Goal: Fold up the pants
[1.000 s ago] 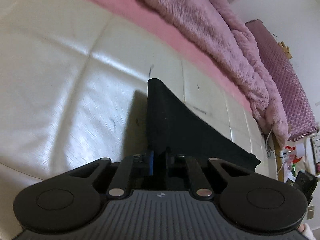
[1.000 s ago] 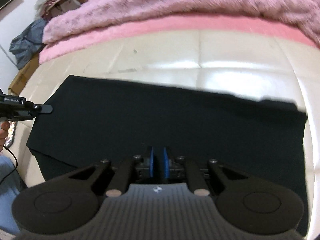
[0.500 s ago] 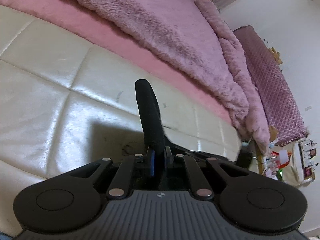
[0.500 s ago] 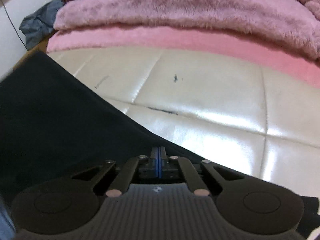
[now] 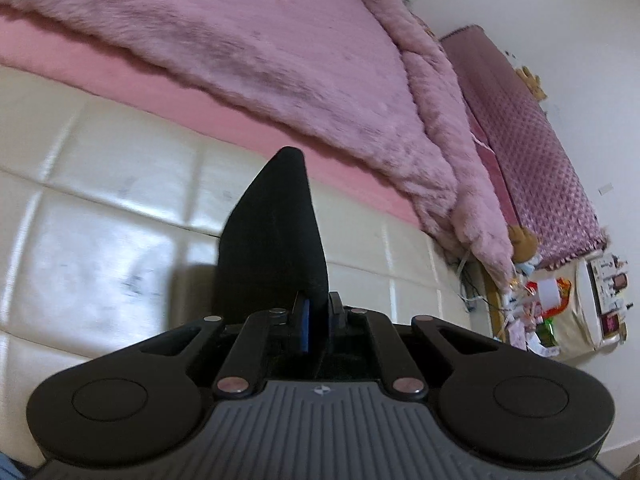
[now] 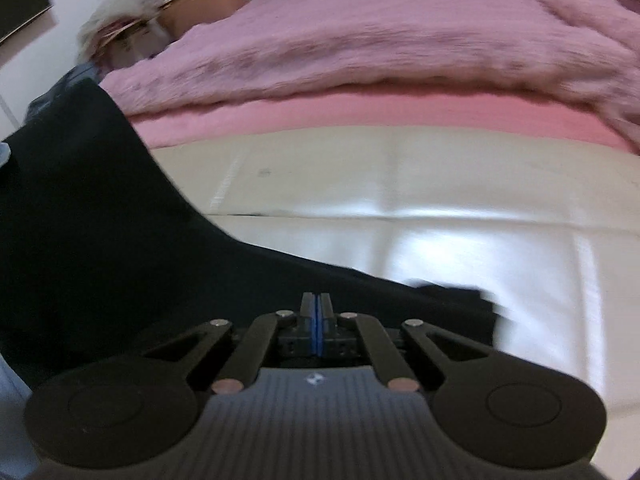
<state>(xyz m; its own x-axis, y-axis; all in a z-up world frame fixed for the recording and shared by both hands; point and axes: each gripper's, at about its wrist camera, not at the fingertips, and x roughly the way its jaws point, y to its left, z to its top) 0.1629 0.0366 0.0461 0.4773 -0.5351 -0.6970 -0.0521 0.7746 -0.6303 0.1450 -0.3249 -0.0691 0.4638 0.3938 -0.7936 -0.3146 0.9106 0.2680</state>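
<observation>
Black pants [image 5: 272, 236], pinched peak, probably plain, blurred

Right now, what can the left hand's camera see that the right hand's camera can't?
Only the left view shows the quilted purple cover by the wall and the clutter beneath it. Only the right view shows a wide spread of the black pants and the brown box. Both show the cream cushion, the fluffy pink blanket, and black cloth at their gripper.

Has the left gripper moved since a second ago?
Yes. The left gripper, shut on the black pants, has come up off the cream cushion: the fluffy pink blanket now fills much more of its view.
</observation>
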